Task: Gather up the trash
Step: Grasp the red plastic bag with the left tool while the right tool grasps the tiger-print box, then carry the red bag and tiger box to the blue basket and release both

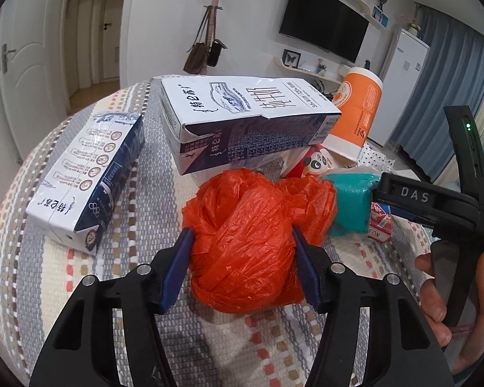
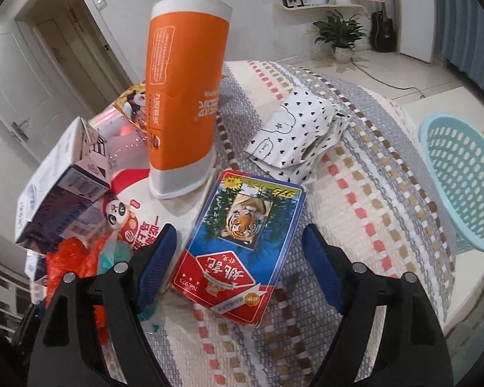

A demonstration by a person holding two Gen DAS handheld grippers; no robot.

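Observation:
In the left wrist view a crumpled orange plastic bag (image 1: 245, 242) lies on the woven tablecloth (image 1: 209, 348). My left gripper (image 1: 240, 267) has both blue pads against the bag's sides and is shut on it. The bag also shows in the right wrist view (image 2: 71, 258). My right gripper (image 2: 238, 264) is open around a blue and red playing-card box with a tiger picture (image 2: 242, 245), with its fingers apart from the box. The right gripper also shows in the left wrist view (image 1: 413, 200), next to a teal lump (image 1: 351, 203).
Two white and blue milk cartons (image 1: 87, 180) (image 1: 242, 119) lie on the table. A tall orange and white cup (image 2: 184, 96) stands behind a panda-printed wrapper (image 2: 129, 213). A folded heart-print cloth (image 2: 297, 132) lies at the right. A light blue basket (image 2: 461, 180) stands beyond the table's right edge.

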